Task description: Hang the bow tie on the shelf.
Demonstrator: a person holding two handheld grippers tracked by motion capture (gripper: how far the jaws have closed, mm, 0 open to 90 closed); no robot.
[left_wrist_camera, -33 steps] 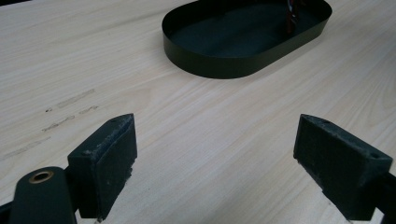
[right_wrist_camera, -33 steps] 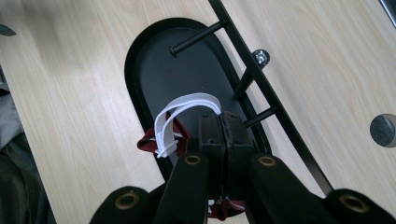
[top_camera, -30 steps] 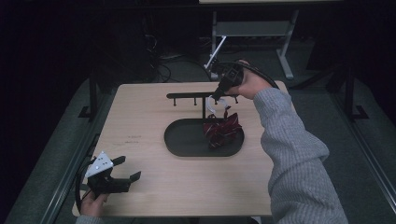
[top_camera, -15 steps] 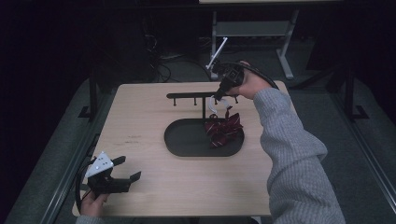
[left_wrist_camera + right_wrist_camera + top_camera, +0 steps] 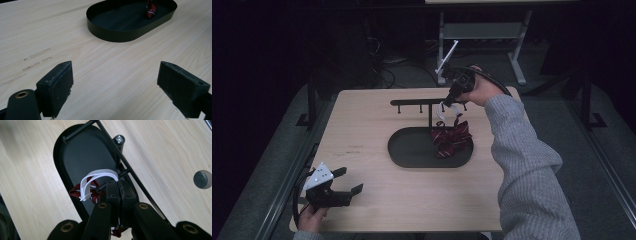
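We see the right gripper (image 5: 451, 102) raised over the far end of the black oval tray (image 5: 412, 152), its jaws clamped on the white elastic band (image 5: 443, 111) of a dark red striped bow tie (image 5: 451, 139); the bow tie itself hangs down into the tray's right end, just beside the stand's upright post (image 5: 430, 114). The black hanger bar (image 5: 414, 102) crosses above the tray, close to the gripper, so room there is tight. In the right gripper view the band (image 5: 96, 178) loops out to the left of the closed jaws, next to a peg (image 5: 110, 180) of the bar. The left gripper (image 5: 343, 186) sits at the near left corner of the wooden table (image 5: 362, 130), close to the edge, jaws wide apart and holding nothing; bare tabletop lies between it and the tray. The left gripper view adds the tray's near wall (image 5: 117, 31) and a strip of red fabric (image 5: 151, 8) inside.
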